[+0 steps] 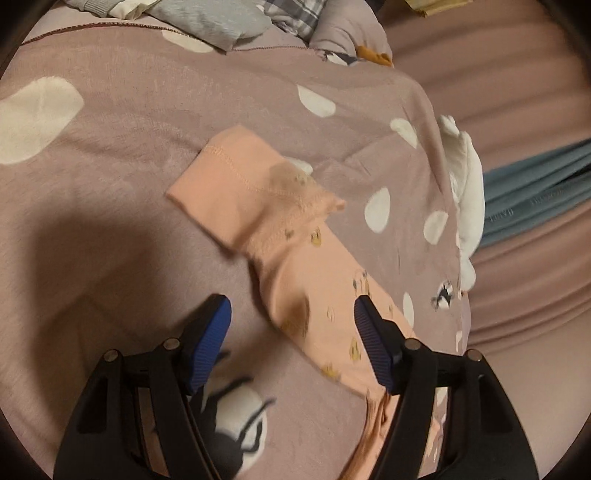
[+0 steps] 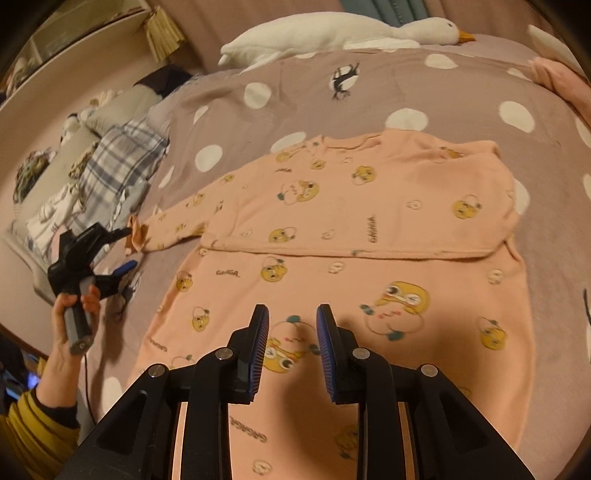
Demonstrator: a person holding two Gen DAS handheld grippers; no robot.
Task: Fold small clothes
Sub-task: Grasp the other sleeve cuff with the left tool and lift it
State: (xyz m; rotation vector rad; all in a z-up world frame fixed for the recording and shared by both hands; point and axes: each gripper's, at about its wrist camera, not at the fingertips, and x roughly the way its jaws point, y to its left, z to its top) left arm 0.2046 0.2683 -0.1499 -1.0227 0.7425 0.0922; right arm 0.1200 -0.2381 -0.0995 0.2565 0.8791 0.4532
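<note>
A small pink top (image 2: 369,236) printed with yellow cartoon faces lies flat on the mauve bedspread (image 2: 461,92) with its white spots, its upper part folded down across the body so a straight fold edge runs left to right. One sleeve (image 1: 295,236) stretches out to the left, cuff turned back on itself. The left gripper (image 1: 291,332) hovers low over that sleeve with its jaws released and wide; the blue pads (image 1: 210,332) stand either side of the cloth without pressing it. A hand (image 2: 72,328) in a mustard sleeve holds its handle at the left edge of the bed. The right gripper (image 2: 291,347) hangs over the near part of the top, jaws narrowly parted and grasping nothing. A white plush goose (image 2: 332,33) lies along the far edge, and checked clothes (image 2: 110,162) are heaped at far left.
</note>
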